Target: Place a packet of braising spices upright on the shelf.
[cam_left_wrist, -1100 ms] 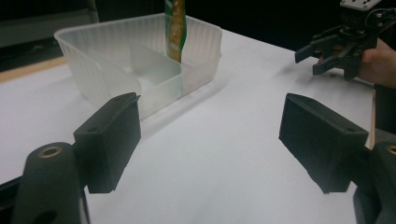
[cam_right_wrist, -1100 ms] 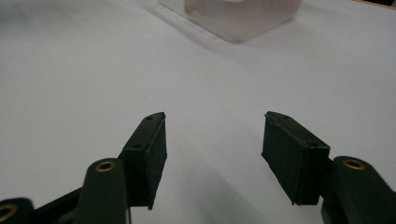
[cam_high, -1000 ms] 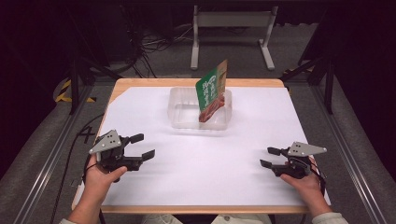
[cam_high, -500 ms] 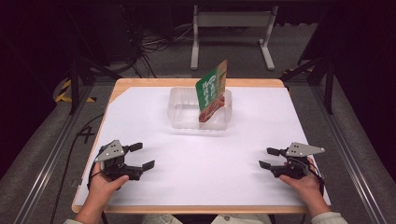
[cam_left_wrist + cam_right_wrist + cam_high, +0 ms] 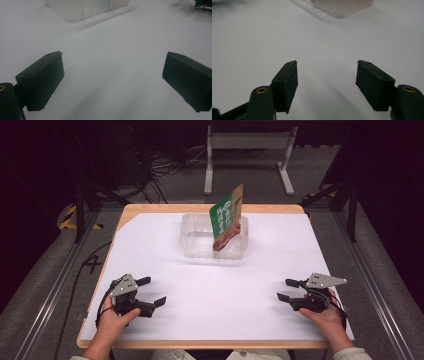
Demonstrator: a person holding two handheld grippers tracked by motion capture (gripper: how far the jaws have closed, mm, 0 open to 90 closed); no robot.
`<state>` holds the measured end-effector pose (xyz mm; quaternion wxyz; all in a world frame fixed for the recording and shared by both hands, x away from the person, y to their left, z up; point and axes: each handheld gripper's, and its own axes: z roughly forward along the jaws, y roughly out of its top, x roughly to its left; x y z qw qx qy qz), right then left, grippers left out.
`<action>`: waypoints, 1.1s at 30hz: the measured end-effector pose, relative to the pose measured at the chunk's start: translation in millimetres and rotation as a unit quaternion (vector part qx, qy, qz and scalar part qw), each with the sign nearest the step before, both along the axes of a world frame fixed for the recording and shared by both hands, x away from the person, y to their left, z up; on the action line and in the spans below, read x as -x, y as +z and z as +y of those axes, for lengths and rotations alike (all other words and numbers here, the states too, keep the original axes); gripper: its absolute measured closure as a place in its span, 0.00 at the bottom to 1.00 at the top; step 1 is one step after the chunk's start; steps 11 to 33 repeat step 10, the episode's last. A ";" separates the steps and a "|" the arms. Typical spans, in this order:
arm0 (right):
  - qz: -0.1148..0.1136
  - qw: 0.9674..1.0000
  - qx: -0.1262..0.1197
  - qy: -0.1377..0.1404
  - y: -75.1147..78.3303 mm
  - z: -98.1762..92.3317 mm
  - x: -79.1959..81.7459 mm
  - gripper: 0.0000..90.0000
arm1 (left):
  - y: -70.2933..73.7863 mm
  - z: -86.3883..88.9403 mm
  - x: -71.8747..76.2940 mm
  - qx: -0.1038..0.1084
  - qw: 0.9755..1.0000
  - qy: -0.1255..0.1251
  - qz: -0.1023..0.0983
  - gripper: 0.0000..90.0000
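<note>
The left gripper [image 5: 152, 292] is held low over the white table cover [image 5: 225, 320] at the near left, and its jaws have just been opening; they are seen spread wide, with nothing between them. The right gripper [image 5: 289, 290] is held at the near right, its jaws also parted and empty. A clear plastic tray [image 5: 197, 242] is placed at the far middle of the table, well apart from both grippers. A green snack packet [image 5: 226, 217] is stood tilted in the tray's right part, its top leaning rightward.
</note>
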<state>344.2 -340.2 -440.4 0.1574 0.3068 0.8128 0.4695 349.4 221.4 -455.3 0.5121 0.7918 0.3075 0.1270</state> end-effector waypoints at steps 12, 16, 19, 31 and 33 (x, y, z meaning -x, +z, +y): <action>-0.001 1.000 0.000 -0.003 0.5 0.7 0.0 0.37 | -0.2 -4.8 0.6 -0.021 1.000 -0.009 -0.002 0.06; -0.001 1.000 0.000 -0.003 0.5 0.7 0.0 0.37 | -0.2 -4.8 0.6 -0.021 1.000 -0.009 -0.002 0.06; -0.001 1.000 0.000 -0.003 0.5 0.7 0.0 0.37 | -0.2 -4.8 0.6 -0.021 1.000 -0.009 -0.002 0.06; -0.001 1.000 0.000 -0.003 0.5 0.7 0.0 0.37 | -0.2 -4.8 0.6 -0.021 1.000 -0.009 -0.002 0.06; -0.001 1.000 0.000 -0.003 0.5 0.7 0.0 0.37 | -0.2 -4.8 0.6 -0.021 1.000 -0.009 -0.002 0.06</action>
